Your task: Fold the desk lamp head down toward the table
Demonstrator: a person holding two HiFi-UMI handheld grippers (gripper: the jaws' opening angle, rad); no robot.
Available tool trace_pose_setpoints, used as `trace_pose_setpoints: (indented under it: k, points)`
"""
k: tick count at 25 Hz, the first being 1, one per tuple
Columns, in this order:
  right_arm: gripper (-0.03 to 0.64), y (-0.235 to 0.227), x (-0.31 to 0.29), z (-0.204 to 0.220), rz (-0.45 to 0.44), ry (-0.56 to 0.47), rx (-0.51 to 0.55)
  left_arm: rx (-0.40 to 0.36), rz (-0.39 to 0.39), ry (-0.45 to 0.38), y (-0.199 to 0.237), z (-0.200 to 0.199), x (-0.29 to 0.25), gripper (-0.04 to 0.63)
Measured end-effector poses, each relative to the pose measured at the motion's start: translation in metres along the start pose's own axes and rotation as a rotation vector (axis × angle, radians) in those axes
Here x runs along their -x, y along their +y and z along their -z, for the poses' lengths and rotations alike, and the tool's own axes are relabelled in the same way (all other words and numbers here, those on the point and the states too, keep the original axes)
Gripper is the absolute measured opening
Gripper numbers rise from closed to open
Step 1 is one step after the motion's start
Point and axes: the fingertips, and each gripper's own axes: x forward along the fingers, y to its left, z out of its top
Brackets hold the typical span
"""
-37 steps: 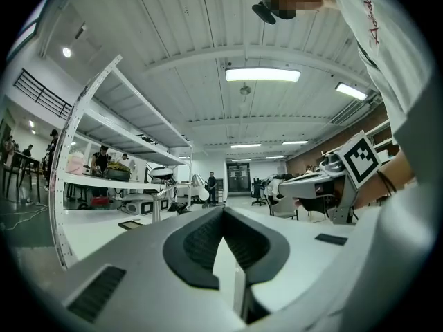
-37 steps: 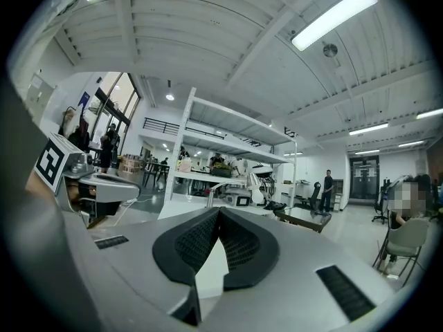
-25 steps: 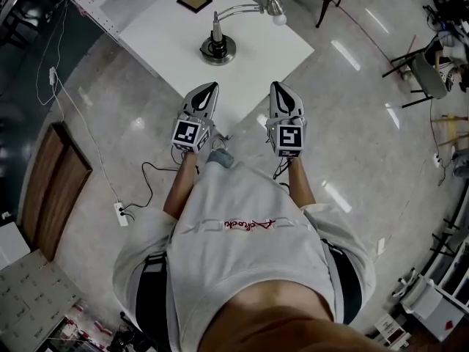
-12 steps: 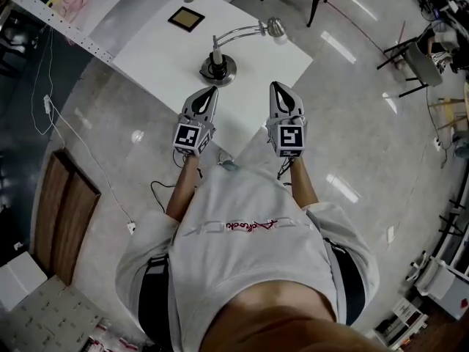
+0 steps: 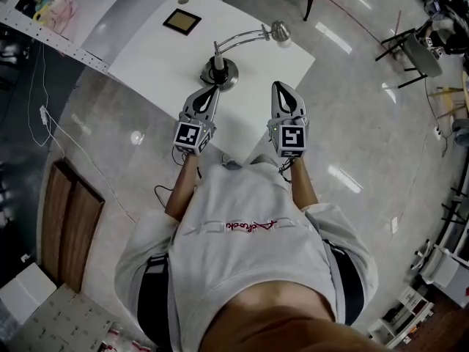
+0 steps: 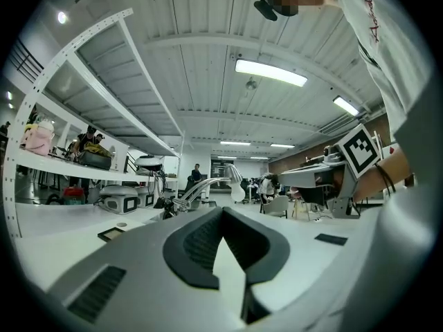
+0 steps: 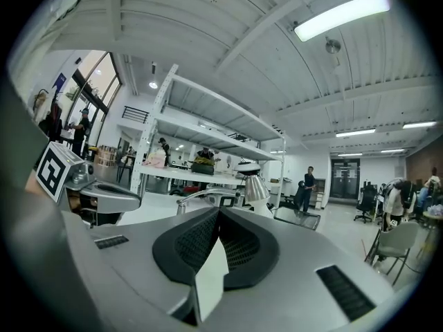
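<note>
1. Lamp [image 5: 218, 63] is standing upper centre of the head view on the table [image 5: 150, 53], with its head [image 5: 278, 29] reaching right on a curved neck [image 5: 242, 38].
2. Left gripper [image 5: 212, 89] and right gripper [image 5: 280, 86] are hovering just below it, both clenched and gripping nothing.
3. Base [image 5: 227, 76] is looking like heavy metal. Neck is probably bending stiffly and feeling smooth and slippery.
4. Best hold is looking like the neck near the head, with 1 gripper pinning the base.
</note>
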Motion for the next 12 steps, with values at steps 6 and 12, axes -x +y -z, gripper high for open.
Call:
trace_pose_setpoints:
  k: [6,12]
  points:
    - [0.011,-0.003,-0.007,0.012,0.007,0.024,-0.008,-0.001,0.000,0.019,0.009,0.007,-0.008,0.025]
    - [0.011,-0.014,-0.015,0.017,-0.006,0.019,-0.025,-0.011,-0.019,0.043,0.010,0.011,-0.021,0.025]
